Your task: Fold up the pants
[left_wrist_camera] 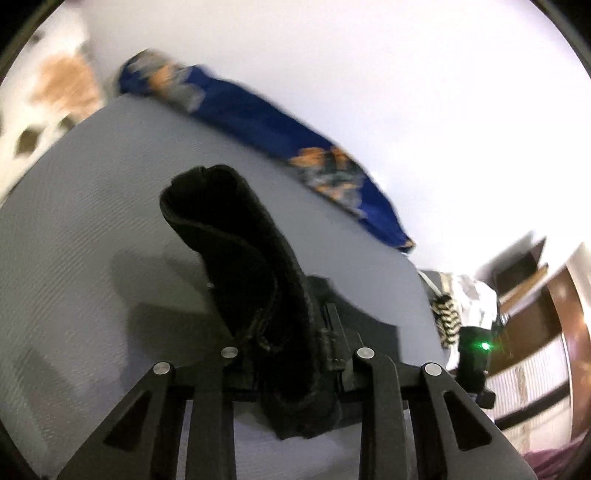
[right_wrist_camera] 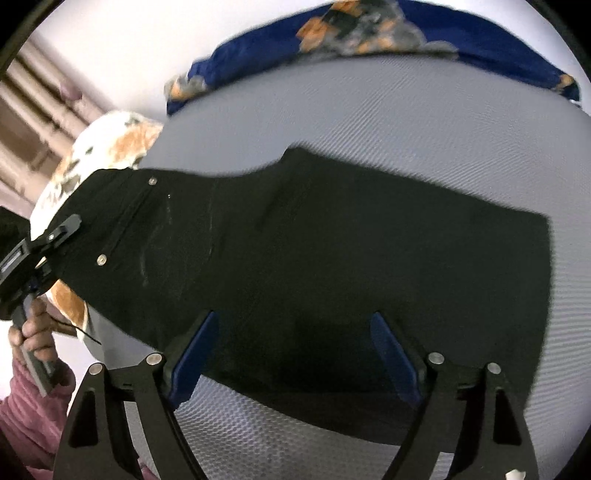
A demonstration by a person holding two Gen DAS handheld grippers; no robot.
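Black pants (right_wrist_camera: pixel 332 251) lie spread across the grey mattress (right_wrist_camera: pixel 369 122), waistband end at the left with metal buttons showing. In the right wrist view my left gripper (right_wrist_camera: pixel 61 230) grips that waistband end and holds it off the bed. In the left wrist view the left gripper (left_wrist_camera: pixel 288 343) is shut on a thick bunch of the black pants (left_wrist_camera: pixel 229 236), which rises in front of the lens. My right gripper (right_wrist_camera: pixel 295 332) hovers over the near edge of the pants with its blue pads (right_wrist_camera: pixel 195 354) wide apart and nothing between them.
A blue patterned blanket (right_wrist_camera: pixel 406 33) lies along the far edge of the mattress. A white and orange floral pillow (right_wrist_camera: pixel 107 147) sits at the left. A hand (right_wrist_camera: pixel 33 332) with a pink sleeve holds the left gripper's handle. Wooden furniture (left_wrist_camera: pixel 535 314) stands beyond the bed.
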